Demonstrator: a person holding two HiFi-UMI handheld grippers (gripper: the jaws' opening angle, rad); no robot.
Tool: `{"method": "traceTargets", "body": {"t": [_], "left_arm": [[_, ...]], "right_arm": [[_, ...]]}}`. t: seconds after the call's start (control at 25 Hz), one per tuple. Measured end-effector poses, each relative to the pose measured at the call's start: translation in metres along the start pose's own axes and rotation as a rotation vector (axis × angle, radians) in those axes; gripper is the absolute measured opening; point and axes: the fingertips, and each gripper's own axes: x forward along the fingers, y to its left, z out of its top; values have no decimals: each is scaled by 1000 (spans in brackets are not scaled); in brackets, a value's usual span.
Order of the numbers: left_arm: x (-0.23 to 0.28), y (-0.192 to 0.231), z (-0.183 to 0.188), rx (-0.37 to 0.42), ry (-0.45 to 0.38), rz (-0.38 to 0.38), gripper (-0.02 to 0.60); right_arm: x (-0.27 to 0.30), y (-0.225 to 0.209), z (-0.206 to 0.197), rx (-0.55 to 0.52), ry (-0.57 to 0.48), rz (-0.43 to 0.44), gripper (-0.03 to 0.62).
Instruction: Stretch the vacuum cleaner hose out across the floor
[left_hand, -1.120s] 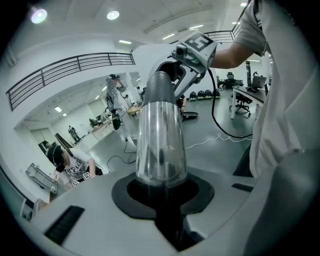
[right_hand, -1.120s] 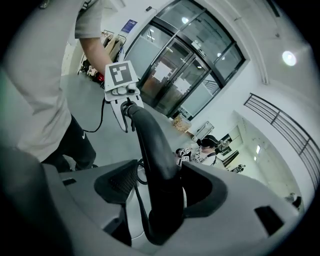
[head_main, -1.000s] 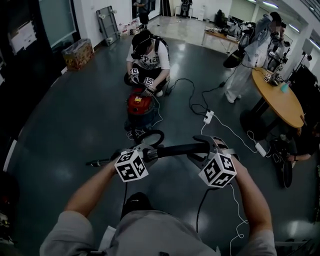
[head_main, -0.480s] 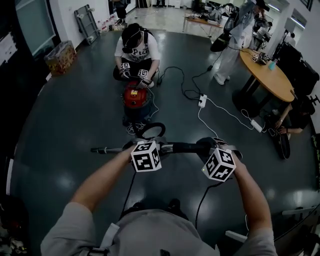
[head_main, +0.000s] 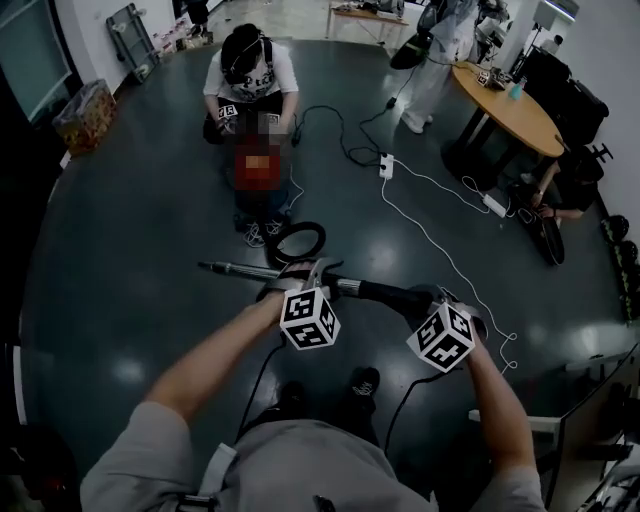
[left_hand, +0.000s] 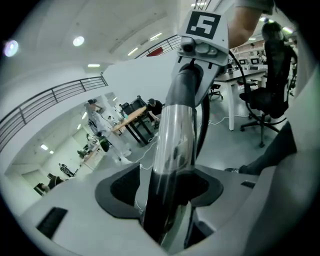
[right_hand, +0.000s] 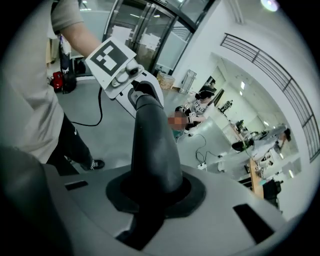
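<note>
In the head view I hold the vacuum's wand (head_main: 240, 270) level above the dark floor, its tip pointing left. The black hose (head_main: 300, 240) curls in a loop behind it, toward the vacuum body (head_main: 262, 205), which is partly hidden. My left gripper (head_main: 298, 280) is around the shiny metal tube (left_hand: 172, 135). Its jaws (left_hand: 162, 187) are opening, with a gap showing beside the tube. My right gripper (head_main: 440, 305) is closing on the black handle end (right_hand: 152, 145), and its pads (right_hand: 155, 192) press against it.
A crouching person (head_main: 245, 75) with marker grippers sits behind the vacuum. A white cable and power strip (head_main: 384, 165) trail across the floor to the right. A round wooden table (head_main: 505, 110) and a seated person (head_main: 560, 195) are at the far right. A box (head_main: 85, 110) stands far left.
I have backed away from the vacuum, which now lies farther up the view. The wand has tilted, with its tip higher to the left. My two grippers sit closer to my body.
</note>
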Motion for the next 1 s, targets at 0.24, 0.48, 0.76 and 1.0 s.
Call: {"method": "traceTargets", "body": {"t": [0.24,0.48,0.76,1.0], "left_arm": [[-32,-11,9,-59,-129,156,290],[-90,-50,18,-96,-229,242,290],[-132,-170,6,-186,-171,87,290],[-143,-308,32,-138,-167,-246,290]], "right_arm": [[-21,48,-13,224,10,-3,60],[-52,104,-32,440,-21,8,60],[-79,161,-76,752,-83,-7,60],[-106,195,-82,1021,-174,-1,60]]}}
